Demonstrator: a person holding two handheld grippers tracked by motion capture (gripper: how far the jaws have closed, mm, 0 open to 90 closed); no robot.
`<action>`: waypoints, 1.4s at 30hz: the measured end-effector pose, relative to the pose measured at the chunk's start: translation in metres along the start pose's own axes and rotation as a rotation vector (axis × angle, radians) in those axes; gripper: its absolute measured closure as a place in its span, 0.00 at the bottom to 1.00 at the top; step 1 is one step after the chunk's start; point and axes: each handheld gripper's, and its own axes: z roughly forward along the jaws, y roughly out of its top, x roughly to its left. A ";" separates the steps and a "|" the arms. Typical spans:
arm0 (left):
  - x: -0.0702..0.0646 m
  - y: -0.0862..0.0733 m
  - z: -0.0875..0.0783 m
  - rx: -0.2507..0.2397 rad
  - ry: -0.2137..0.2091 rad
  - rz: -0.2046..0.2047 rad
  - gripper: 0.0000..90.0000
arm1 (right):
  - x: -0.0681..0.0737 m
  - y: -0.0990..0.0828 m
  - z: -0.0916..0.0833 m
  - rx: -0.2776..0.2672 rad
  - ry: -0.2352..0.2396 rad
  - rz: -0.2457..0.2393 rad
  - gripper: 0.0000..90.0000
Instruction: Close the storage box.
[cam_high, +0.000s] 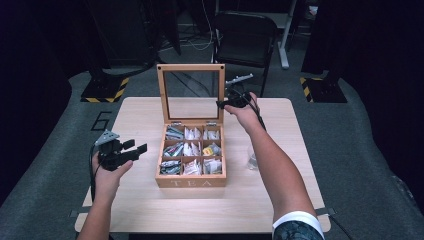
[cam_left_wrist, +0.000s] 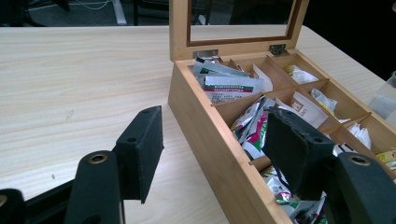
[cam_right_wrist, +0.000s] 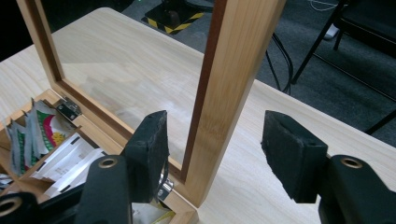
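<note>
High view, table (cam_high: 150, 210): light wood top on grey carpet; the tea box stands at its middle.
Chair (cam_high: 245, 35): black folding chair on the floor beyond the table's far edge, behind the tea box.
Tea box (cam_high: 190, 181): bamboo box lettered TEA on its near wall, nine compartments in three rows, all holding tea packets.
Lid (cam_high: 191, 67): wood frame with a clear pane, hinged at the box's far wall and standing upright, open.
Right hand (cam_high: 245, 115): reaches past the box's right side to the lid's right edge.
Right gripper (cam_high: 226, 103): at the right upright of the lid frame (cam_right_wrist: 229, 93); in the right gripper view the jaws stand apart, one pad (cam_right_wrist: 149, 154) on each side of that upright, released, not pressing it.
Left hand (cam_high: 111, 172): over the table, left of the box.
Left gripper (cam_high: 135, 148): jaws spread wide and holding nothing; in the left gripper view they frame the box's left wall (cam_left_wrist: 210, 140).
Plastic cup (cam_high: 252, 159): clear, just right of the box, partly behind the right forearm.
Tea packets (cam_left_wrist: 233, 88): white, green and red sachets, standing or leaning in the compartments.
</note>
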 end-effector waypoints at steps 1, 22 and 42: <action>0.000 0.000 0.000 -0.003 0.001 -0.001 0.41 | -0.001 0.000 0.001 0.000 0.000 -0.005 0.45; 0.006 -0.002 -0.001 -0.001 0.008 -0.013 0.41 | 0.005 0.003 0.016 -0.029 0.035 0.005 0.44; 0.010 -0.003 0.002 0.004 0.009 -0.031 0.41 | 0.005 0.003 0.005 -0.015 0.068 0.041 0.52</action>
